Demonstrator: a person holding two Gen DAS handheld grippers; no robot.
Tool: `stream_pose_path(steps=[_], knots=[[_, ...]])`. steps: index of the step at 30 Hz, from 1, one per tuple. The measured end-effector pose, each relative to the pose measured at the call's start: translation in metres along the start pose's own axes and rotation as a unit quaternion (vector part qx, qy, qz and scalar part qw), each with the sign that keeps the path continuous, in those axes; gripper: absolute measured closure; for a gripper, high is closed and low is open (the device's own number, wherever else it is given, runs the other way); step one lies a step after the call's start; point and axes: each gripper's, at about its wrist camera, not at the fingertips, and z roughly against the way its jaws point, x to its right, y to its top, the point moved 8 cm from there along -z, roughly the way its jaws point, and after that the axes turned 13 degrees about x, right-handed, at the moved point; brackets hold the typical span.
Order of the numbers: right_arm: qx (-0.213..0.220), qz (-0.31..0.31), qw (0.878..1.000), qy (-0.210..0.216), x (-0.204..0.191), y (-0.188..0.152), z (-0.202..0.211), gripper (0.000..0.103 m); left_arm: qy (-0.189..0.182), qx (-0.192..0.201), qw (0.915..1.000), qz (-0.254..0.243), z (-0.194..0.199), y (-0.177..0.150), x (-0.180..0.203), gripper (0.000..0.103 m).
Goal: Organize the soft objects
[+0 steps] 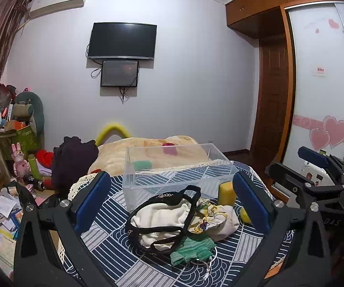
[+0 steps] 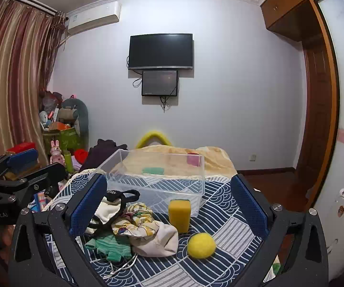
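Lilac wall point(image 2: 231, 83), mounted TV point(image 2: 160, 51), striped curtains point(image 2: 14, 76), wooden wardrobe point(image 1: 262, 12)

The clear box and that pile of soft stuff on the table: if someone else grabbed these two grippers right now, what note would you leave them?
Left gripper: open, empty, aimed at the cloth pile.
Right gripper: open, empty, facing the sponge and ball.
Clear box: sits at the back of the patterned tablecloth, nothing in it.
In front of it: yellow sponge standing upright, yellow ball, a floral pouch, a white cloth with black trim, a green knit piece.
Done: nothing packed.
Left: presumably every soft item goes into the box; the sponge or ball looks easiest first.
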Motion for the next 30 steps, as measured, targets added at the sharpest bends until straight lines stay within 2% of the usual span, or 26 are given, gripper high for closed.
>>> stream_pose_path(steps=[30], knots=[[-0.002,-0.011,1.000,0.001,-0.0005,-0.0048,-0.0020,0.000,0.000,-0.003,1.0000,-0.002,-0.0002,-0.0010,0.0016,0.000]])
